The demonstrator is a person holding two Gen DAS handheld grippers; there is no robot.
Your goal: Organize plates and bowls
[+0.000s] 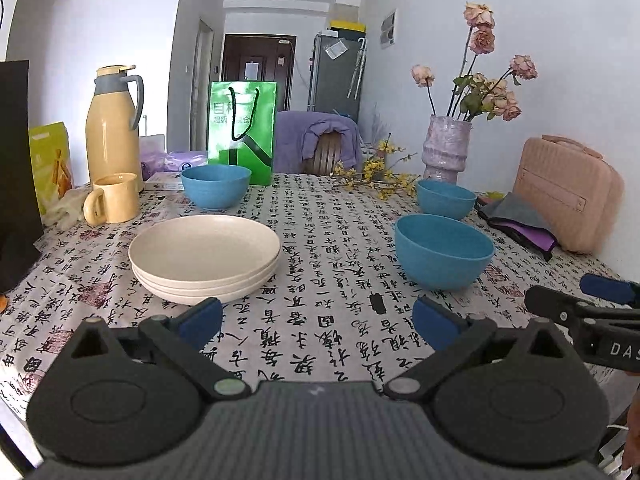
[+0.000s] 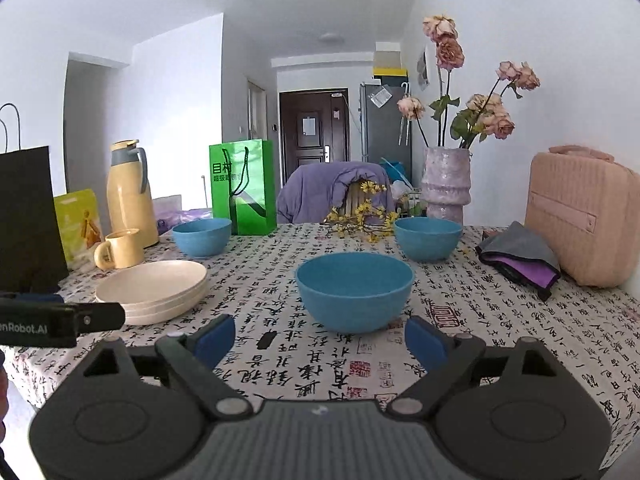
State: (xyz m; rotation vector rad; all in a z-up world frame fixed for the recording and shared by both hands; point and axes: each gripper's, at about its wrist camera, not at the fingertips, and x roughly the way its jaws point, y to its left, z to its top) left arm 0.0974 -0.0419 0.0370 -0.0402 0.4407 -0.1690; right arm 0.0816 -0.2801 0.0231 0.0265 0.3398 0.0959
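A: Where from the nearest blue bowl [image 2: 355, 290], the two claws?

B: Right claw [image 2: 320, 338] just short of that bowl, dead in line with it, pads spread wide to either side of the near wall, touching nothing, holding nothing. Left claw [image 1: 318, 316] off to the bowl's left, likewise gaping and empty, aimed at bare patterned table [image 1: 320, 240] between the bowl and the stacked plates [image 1: 204, 258].

A: So nearer by the right?

B: Yes, judged from both views: straight ahead of the right claw, off to the side of the left one. Round bowl, no long axis to line up with; only the rim to pinch or the body to straddle.

A: And the rest, from that same bowl?

B: Second blue bowl [image 2: 427, 237] behind it and slightly right, close to the lilac vase [image 2: 445, 186]. Third blue bowl [image 2: 202, 236] behind and well left, in front of the green bag [image 2: 243, 186]. Three cream plates, already stacked, to the left, nearer the left claw.

A: Likely next?

B: Probably forward with the right claw onto the nearest bowl, then nesting with another.
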